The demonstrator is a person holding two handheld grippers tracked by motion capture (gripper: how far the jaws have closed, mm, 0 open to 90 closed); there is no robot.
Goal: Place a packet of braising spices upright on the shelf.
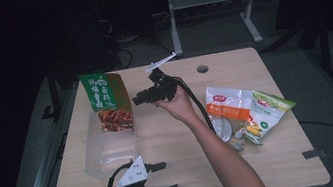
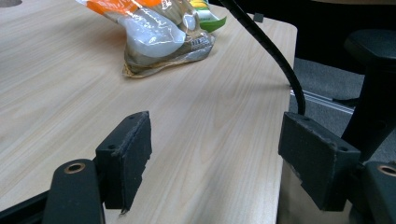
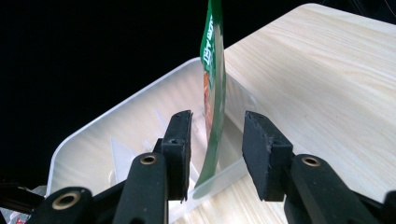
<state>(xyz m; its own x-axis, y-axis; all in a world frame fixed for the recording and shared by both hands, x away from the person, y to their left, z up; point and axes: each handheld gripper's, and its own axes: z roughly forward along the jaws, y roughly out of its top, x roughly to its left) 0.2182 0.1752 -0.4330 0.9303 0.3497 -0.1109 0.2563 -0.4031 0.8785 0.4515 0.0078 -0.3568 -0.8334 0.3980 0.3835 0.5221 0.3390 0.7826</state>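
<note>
A: Where is the green snack pouch [image 1: 106, 102] right now?

B: It stands on edge in the clear plastic tray [image 1: 108, 156] at the far left of the bench [image 1: 171, 138], leaning on the tray's far wall. In the right gripper view its thin edge [image 3: 213, 93] rises between the right tongs [image 1: 136, 99], but the pads sit apart from it on both sides, so nothing is pinched.

A: And the left tongs [image 1: 168, 176]?

B: Spread wide and empty, low near the front edge, aimed toward the pile of snack packets [image 1: 248, 111] at the right.

A: How will that pouch handle?

B: Light, I'd judge, and floppy, with glossy film that could slip. Take the flat top seam, where the film is doubled and stiffer. A grip on the bulging middle would likely crush the contents.
</note>
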